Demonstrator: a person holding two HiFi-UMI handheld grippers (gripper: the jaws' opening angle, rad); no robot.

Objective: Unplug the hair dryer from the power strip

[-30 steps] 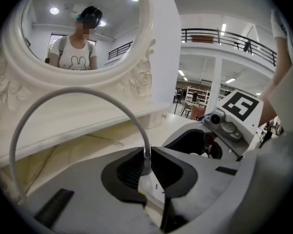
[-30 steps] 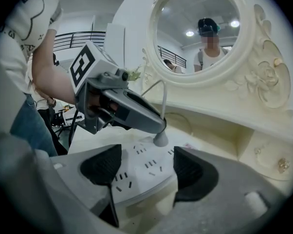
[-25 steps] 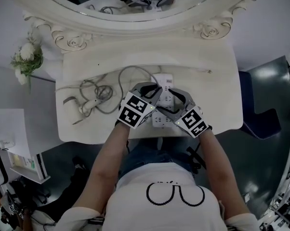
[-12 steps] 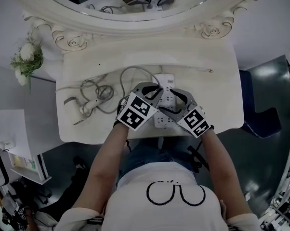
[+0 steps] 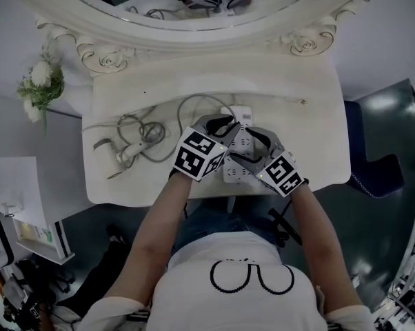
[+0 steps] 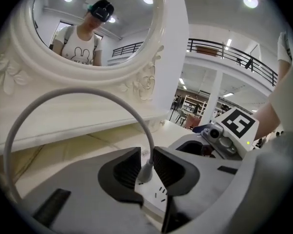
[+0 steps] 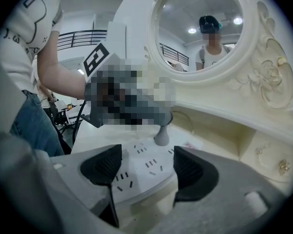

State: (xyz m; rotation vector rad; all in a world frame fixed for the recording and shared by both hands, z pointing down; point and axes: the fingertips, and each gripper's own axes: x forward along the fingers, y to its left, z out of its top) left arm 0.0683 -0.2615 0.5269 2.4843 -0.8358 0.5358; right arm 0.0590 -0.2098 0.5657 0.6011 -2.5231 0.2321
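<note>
Left gripper (image 6: 146, 163) jaws just eased apart, loose around plug (image 6: 145, 173) (still seated in power strip (image 7: 137, 179)); gripper rolled slightly. Right gripper (image 7: 146, 166) clamps strip, unmoved.

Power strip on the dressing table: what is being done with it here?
A person is working to unplug a cord. The right gripper clamps the white power strip by its sides on the dressing table. The left gripper has its jaws on either side of the grey plug, which is not yet pulled out. Those jaws have just been opening, and the pads seem not to press on it now.
</note>
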